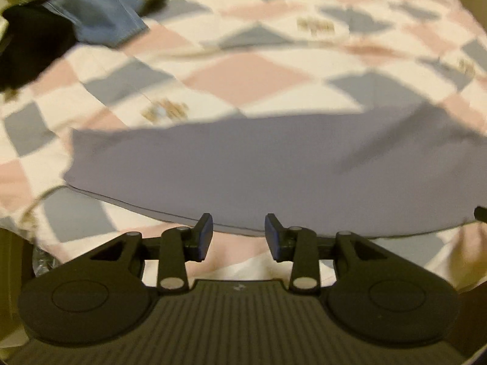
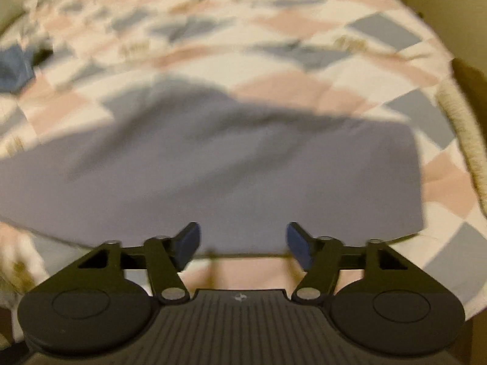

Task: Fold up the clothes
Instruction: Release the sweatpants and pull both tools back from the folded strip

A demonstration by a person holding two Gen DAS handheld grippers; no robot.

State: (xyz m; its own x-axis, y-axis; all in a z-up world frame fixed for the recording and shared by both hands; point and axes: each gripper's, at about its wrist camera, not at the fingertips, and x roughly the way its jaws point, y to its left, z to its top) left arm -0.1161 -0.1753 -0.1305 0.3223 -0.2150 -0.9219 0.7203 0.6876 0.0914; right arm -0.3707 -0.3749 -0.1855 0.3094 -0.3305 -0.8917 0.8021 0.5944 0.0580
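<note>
Grey garment lies flat just beyond both parted grippers

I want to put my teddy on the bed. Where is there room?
Room: the checkered quilt beyond the grey garment, and its right side. Crowded: far left corner, with blue clothing and black clothing.

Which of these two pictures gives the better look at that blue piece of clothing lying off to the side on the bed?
The left wrist view. There the blue garment shows its folded shape and seams, beside a black garment. In the right wrist view it is only a blurred blue patch cut off at the left edge.
</note>
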